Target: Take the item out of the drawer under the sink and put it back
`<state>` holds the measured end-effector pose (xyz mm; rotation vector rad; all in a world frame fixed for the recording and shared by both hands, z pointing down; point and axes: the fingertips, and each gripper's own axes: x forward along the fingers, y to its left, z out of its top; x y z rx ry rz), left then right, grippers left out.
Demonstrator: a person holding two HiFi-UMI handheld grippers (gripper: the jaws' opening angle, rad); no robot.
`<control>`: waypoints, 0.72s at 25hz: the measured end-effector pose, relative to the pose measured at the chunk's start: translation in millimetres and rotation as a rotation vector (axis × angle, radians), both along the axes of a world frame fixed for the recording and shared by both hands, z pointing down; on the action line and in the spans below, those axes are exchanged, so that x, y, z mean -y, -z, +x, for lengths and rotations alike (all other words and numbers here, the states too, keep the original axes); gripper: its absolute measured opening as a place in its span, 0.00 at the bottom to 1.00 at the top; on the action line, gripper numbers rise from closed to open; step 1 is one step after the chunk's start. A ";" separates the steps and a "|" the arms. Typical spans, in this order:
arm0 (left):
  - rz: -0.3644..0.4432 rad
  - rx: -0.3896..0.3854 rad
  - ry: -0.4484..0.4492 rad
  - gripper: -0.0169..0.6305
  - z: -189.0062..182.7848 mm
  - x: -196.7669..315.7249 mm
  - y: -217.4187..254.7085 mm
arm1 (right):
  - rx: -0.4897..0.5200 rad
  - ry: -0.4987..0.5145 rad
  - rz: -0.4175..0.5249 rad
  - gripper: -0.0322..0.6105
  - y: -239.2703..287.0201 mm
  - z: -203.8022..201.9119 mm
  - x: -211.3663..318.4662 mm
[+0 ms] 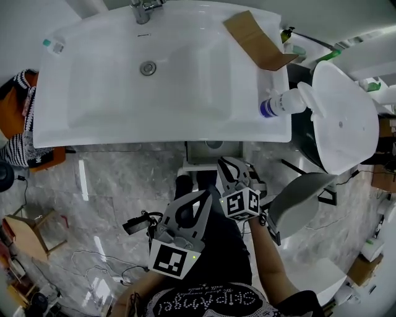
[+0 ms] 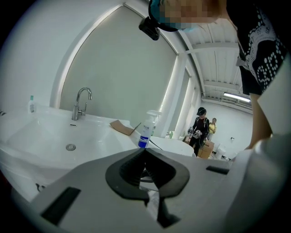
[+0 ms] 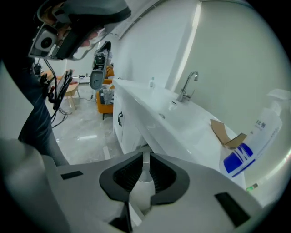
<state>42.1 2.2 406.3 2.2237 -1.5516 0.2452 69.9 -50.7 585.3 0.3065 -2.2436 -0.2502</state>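
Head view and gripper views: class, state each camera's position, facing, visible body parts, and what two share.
Head view: on the head, looking down on sink; left tongs, right tongs, forearm show.
Left gripper view: on left tongs, facing faucet; torso shows.
Right gripper view: on right tongs, facing along sink; body shows.
All share the bottle.

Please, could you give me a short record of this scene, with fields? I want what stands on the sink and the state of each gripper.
sink: white, basin bare, drain in the middle, faucet at the back
one end: cardboard piece; upright spray bottle with blue label
other end: small bottle in the back corner
left gripper: jaws together, nothing between
right gripper: jaws slightly apart, gripping nothing
cabinet under sink: white, dark handle; drawer state unclear
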 end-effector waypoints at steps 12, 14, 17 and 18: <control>-0.085 -0.002 0.044 0.03 5.2 3.9 -19.1 | -0.201 0.147 -0.055 0.16 -85.7 1.7 12.9; -0.091 -0.003 0.050 0.03 5.8 6.2 -21.1 | -0.232 0.176 -0.052 0.16 -96.1 1.7 14.5; -0.101 -0.006 0.064 0.03 6.7 9.3 -22.1 | -0.264 0.214 -0.046 0.16 -112.3 -0.6 15.7; -0.105 -0.007 0.069 0.03 7.0 10.2 -22.6 | -0.281 0.230 -0.046 0.16 -119.6 -0.8 15.1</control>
